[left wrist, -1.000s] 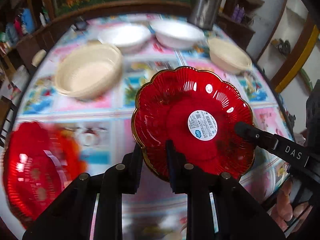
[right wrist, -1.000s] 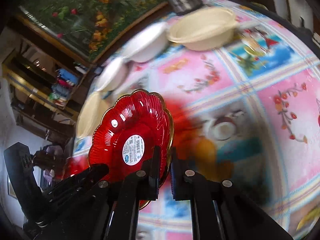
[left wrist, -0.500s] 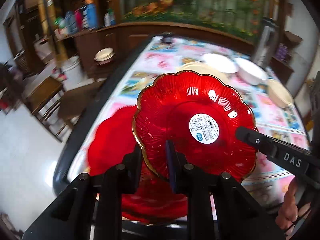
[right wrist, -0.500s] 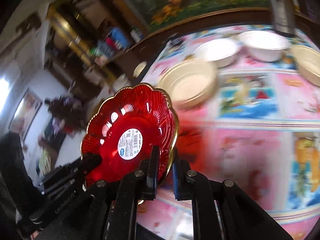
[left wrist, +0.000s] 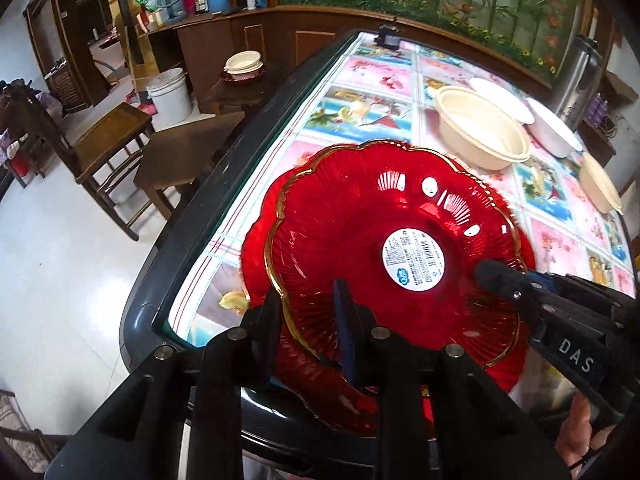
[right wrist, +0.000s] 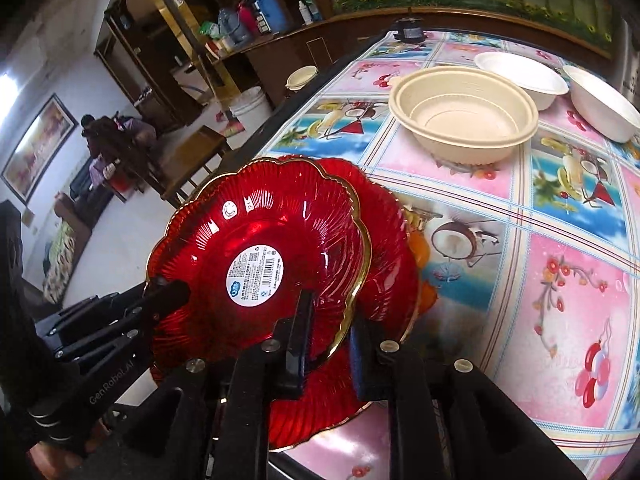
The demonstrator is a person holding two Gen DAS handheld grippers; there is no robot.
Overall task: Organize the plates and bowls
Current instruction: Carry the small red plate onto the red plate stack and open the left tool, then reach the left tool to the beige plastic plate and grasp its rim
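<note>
- The red plate (left wrist: 384, 248), scalloped with a gold rim, sat at lower centre of both wrist views, directly over a second red plate (left wrist: 256, 248) lying at the table's near corner; it looked about to be nested there, so the stacking step seemed nearly done.
- The left gripper (left wrist: 308, 320) straddled the plate's near rim, one finger outside and one inside; its jaws were opening, with the rim between them and a visible gap on the outer side.
- The right gripper (right wrist: 328, 328) straddled the rim on the opposite side; its jaws were opening too, and daylight showed between the pad and the rim.
- Holding from two sides likely kept the wide, slippery plate level while it came down.
- A round white sticker (left wrist: 414, 260) with a barcode sat at the plate's centre; its small print was unreadable.
- "DAS" showed on the right gripper's body at lower right of the left view; "GenRobot.AI" showed on the left gripper's body at lower left of the right view.
- Cream bowls (right wrist: 464, 116) stood apart, upper right, on the patterned tablecloth (right wrist: 560, 280), apparently awaiting sorting.
</note>
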